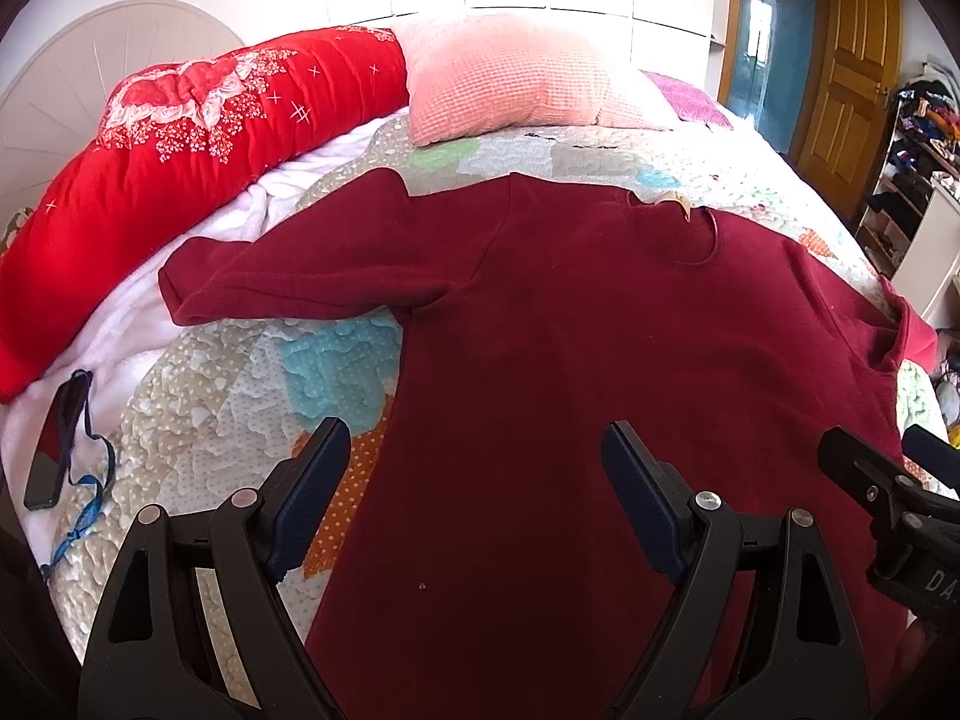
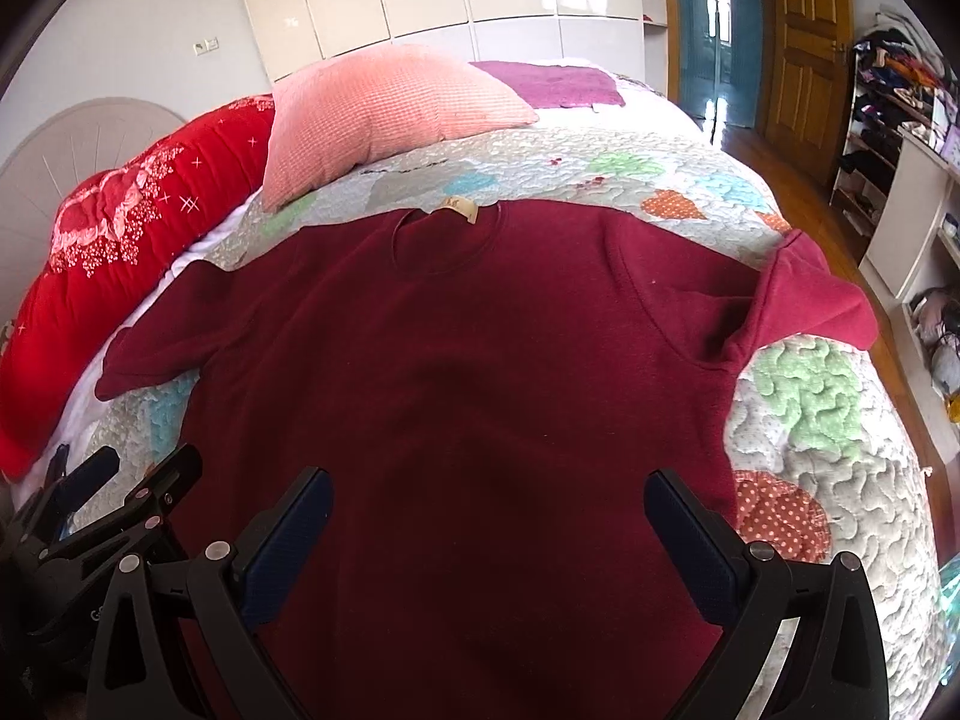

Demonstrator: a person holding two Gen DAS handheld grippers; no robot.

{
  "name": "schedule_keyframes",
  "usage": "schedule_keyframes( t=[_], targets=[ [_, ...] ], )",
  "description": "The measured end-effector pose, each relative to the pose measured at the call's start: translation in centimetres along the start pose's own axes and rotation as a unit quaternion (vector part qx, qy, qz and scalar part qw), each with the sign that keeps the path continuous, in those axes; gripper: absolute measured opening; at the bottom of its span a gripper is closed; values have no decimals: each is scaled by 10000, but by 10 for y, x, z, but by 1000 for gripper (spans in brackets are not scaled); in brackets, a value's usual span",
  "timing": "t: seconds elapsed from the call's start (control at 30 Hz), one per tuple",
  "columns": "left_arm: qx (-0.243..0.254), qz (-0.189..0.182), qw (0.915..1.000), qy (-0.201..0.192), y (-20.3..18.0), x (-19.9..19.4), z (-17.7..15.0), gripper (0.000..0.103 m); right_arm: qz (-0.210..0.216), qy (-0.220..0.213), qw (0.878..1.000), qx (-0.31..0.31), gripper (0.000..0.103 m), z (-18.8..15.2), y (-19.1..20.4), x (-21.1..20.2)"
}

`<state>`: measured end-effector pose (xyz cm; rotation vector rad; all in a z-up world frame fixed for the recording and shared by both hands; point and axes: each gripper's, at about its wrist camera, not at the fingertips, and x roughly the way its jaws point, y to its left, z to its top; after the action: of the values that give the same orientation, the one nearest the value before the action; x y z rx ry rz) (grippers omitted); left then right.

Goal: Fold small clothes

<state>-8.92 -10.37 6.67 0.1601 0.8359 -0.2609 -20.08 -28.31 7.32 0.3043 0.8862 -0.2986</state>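
A dark red long-sleeved top (image 1: pixel 570 360) (image 2: pixel 456 372) lies spread flat on the quilted bed, neck and tan label (image 2: pixel 459 209) at the far side. Its left sleeve (image 1: pixel 288 276) stretches out to the left; its right sleeve (image 2: pixel 804 300) is bunched near the bed's right edge. My left gripper (image 1: pixel 477 468) hovers open over the lower left part of the top, with nothing between its fingers. My right gripper (image 2: pixel 489 510) hovers open over the lower middle of the top, also holding nothing. Each gripper shows at the edge of the other's view.
A patchwork quilt (image 2: pixel 828 456) covers the bed. A pink pillow (image 1: pixel 510 78) and a red bolster (image 1: pixel 180 168) lie at the far side. A dark phone with a blue strap (image 1: pixel 57 450) rests at the left edge. Shelves of clothes (image 2: pixel 900 120) stand to the right.
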Motion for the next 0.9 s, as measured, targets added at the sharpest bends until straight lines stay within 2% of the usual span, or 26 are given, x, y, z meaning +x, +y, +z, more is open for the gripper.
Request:
schedule_keyframes(
  t=[0.9],
  targets=[
    [-180, 92, 9996, 193, 19, 26, 0, 86, 45, 318, 9993, -199, 103, -1, 24, 38]
  ],
)
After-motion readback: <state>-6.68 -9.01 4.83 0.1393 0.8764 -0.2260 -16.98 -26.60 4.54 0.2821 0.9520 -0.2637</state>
